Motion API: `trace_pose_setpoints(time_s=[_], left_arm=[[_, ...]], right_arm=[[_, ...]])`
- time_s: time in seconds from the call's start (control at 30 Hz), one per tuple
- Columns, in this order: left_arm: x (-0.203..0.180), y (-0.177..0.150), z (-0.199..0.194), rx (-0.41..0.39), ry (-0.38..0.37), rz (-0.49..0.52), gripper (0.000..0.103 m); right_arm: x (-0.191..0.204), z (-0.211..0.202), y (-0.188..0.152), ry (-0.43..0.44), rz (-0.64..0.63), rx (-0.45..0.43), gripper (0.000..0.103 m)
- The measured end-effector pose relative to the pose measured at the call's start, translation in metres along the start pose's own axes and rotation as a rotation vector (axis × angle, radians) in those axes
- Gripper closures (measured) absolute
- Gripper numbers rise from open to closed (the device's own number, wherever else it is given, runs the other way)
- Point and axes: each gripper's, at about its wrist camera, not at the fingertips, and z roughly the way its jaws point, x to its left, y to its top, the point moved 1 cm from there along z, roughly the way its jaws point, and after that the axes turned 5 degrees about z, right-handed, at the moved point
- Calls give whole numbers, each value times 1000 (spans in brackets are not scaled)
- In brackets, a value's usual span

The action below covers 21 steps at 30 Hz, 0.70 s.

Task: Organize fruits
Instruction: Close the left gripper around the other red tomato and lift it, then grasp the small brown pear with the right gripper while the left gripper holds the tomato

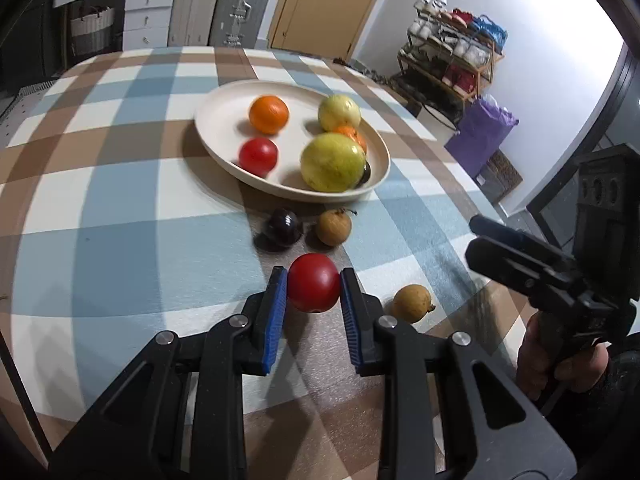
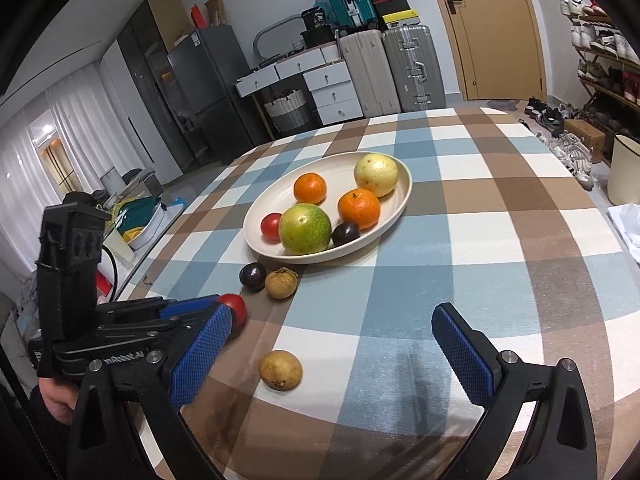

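Clamping the small round red tomato (image 1: 313, 288) between blue pads, the left tongs (image 1: 313, 294) had it secured on the checked-cloth counter (image 1: 120, 240), apparently for lifting. Beside them, the right tongs (image 2: 332, 344) hung released above a brown longan (image 2: 280, 370). Farther off sat the cream oval plate (image 2: 400, 208) collecting fruit.

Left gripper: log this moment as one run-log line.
left gripper: shut on red fruit | right gripper: open, empty | plate: six fruits | cloth: three loose fruits
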Motion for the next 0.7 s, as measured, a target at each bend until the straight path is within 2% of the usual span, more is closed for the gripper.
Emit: trace_pose_setpoints(time_s=[0.17,0.27,0.37,0.5,0.7], left_arm=[[13,0,-17,-39,20,-17,79],[21,-2,-27,-62,27,-29,79],[31,-3,-31,-69,-11,-66,79],[36,-6,-39,-94,-23,-80,79],[51,-6,-49,-122,-47,-110,79]], right_arm=[[6,8,2,25,27,54,1],[11,11,2,4,14,65,1],[12,16,3,-11,26,79,1],[9,25,6,-40,64,98,1],[22,33,10,-51,43,99,1]])
